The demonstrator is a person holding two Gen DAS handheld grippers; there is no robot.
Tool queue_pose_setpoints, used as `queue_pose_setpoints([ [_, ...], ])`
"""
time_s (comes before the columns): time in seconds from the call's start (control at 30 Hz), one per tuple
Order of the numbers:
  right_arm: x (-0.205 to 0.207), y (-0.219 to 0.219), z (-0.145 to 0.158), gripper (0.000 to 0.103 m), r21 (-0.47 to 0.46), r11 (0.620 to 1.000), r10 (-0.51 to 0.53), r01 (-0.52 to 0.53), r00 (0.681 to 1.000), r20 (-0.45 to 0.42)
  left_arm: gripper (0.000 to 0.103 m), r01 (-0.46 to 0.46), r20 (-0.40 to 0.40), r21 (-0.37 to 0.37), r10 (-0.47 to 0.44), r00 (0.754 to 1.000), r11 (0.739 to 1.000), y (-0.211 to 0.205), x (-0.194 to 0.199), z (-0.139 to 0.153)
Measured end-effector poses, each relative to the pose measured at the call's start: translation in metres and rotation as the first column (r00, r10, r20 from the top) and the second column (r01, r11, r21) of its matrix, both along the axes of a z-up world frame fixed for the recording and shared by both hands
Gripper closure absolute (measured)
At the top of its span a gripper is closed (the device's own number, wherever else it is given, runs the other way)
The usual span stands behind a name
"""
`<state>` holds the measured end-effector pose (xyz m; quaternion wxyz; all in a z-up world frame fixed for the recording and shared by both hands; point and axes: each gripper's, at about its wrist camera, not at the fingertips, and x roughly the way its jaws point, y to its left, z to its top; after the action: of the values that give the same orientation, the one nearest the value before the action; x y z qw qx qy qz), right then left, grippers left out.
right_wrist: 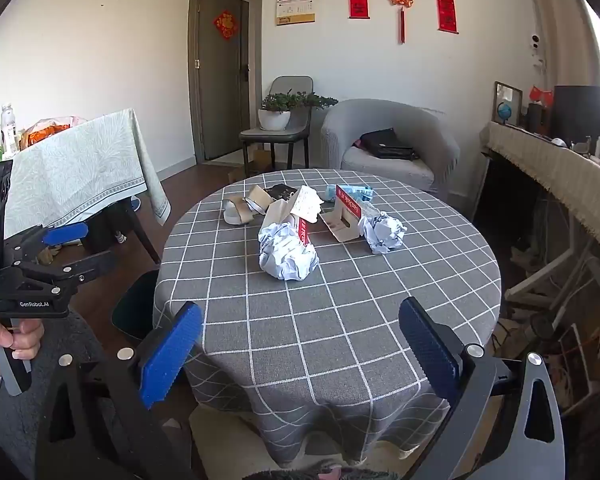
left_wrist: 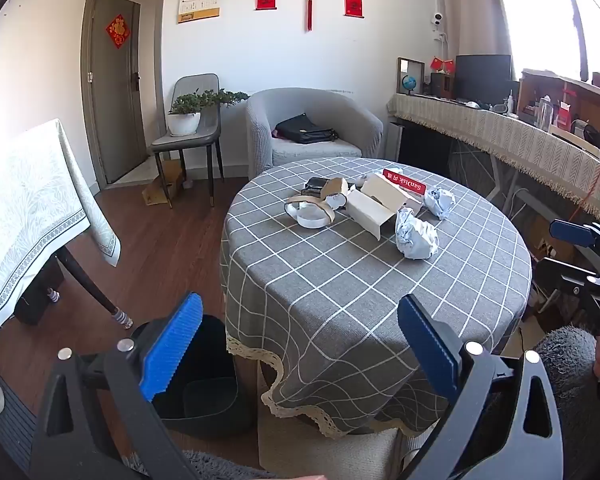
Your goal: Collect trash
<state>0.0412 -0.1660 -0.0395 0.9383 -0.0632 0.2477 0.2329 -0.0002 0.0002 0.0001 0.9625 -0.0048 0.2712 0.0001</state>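
Trash lies on the far half of a round table (left_wrist: 360, 280) (right_wrist: 328, 312) with a grey checked cloth. A crumpled paper ball (left_wrist: 415, 234) (right_wrist: 286, 254) is nearest, a second paper ball (left_wrist: 440, 200) (right_wrist: 382, 230) sits further right. Torn white and red cartons (left_wrist: 380, 204) (right_wrist: 300, 210), tape rolls (left_wrist: 312, 214) (right_wrist: 240, 214) and a small dark item (left_wrist: 316, 183) lie behind. A black bin (left_wrist: 204, 380) (right_wrist: 134, 308) stands on the floor left of the table. My left gripper (left_wrist: 300, 344) and right gripper (right_wrist: 300, 344) are both open and empty, held before the table's near edge.
A grey armchair (left_wrist: 316, 128) with a black bag stands behind the table. A chair with a potted plant (left_wrist: 188, 114) is by the door. A cloth-covered table (left_wrist: 28, 208) stands left, a long cluttered counter (left_wrist: 520, 140) right. The floor is wooden.
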Motion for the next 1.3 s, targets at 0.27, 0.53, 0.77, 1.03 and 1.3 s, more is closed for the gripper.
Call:
queue_pose_setpoints([
  [0.27,0.0003,-0.0001,0.0001,0.003,0.003,1.000,0.001,-0.001,1.000,0.000,0.003,0.000,-0.006,0.003,0.000,1.000,1.000,-0.0002,0.0003,-0.0002],
  [0.53,0.0006,0.0000,0.0001,0.003,0.003,1.000,0.000,0.000,1.000,-0.001,0.003,0.000,-0.005,0.004,0.000,1.000,1.000,-0.0004,-0.0001,0.0002],
  [0.77,0.0006,0.0002,0.0000,0.003,0.003,1.000,0.000,0.000,1.000,-0.001,0.003,-0.001,-0.008,0.007,0.001,1.000,1.000,0.0000,0.0000,-0.0013],
  [1.03,0.0006,0.0003,-0.0001,0.003,0.004,1.000,0.000,0.000,1.000,0.000,0.003,-0.003,-0.010,0.007,0.003,1.000,1.000,0.0025,0.0010,-0.0052],
  [1.3,0.0004,0.0004,0.0000,0.003,0.004,1.000,0.000,0.000,1.000,-0.001,0.003,-0.003,-0.010,0.006,0.003,1.000,1.000,0.0026,0.0017,-0.0043],
])
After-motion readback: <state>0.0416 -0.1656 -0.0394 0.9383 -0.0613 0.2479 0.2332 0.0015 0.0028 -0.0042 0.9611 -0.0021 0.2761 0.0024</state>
